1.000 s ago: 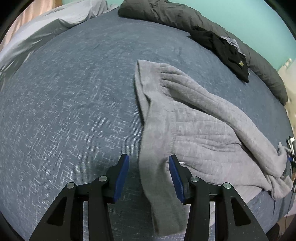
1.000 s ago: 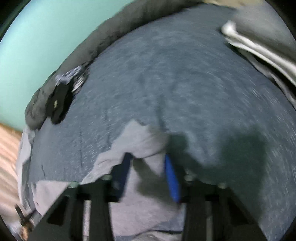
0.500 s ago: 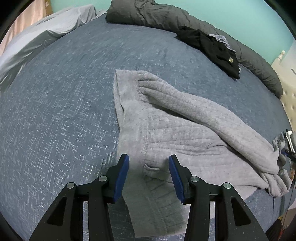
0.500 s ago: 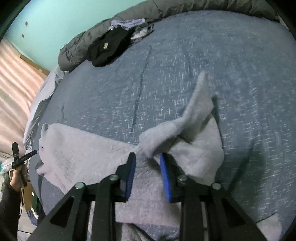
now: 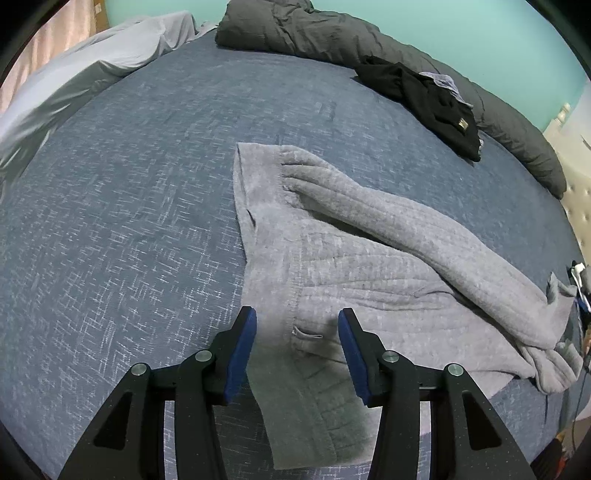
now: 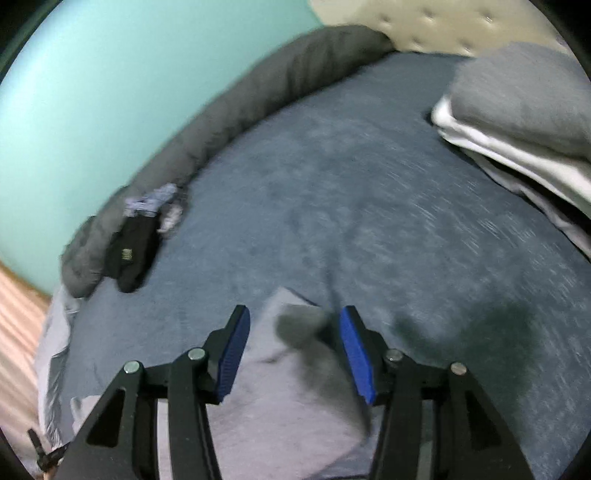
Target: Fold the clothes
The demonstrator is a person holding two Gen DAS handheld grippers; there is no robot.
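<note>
Grey knit sweater (image 5: 369, 266) lies flat on the blue bed (image 5: 129, 221), one sleeve across the body | soft, light, limp, will sag | left tongs (image 5: 297, 350) about half open above the hem, holding nothing | right tongs (image 6: 291, 347) have just been opening, cloth below is free | better to pinch hem or shoulder edge

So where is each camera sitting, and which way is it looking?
Left wrist view: sits on the left gripper, looking down its open fingers at the grey sweater spread on the blue bed; only the gripper's own fingers show.
Right wrist view: sits on the right gripper, looking across the bed toward the green wall; its jaws have just been opening over the sweater's end, pressing nothing.
Both views share the sweater, the bed, the black clothes and the dark grey blanket.
</note>
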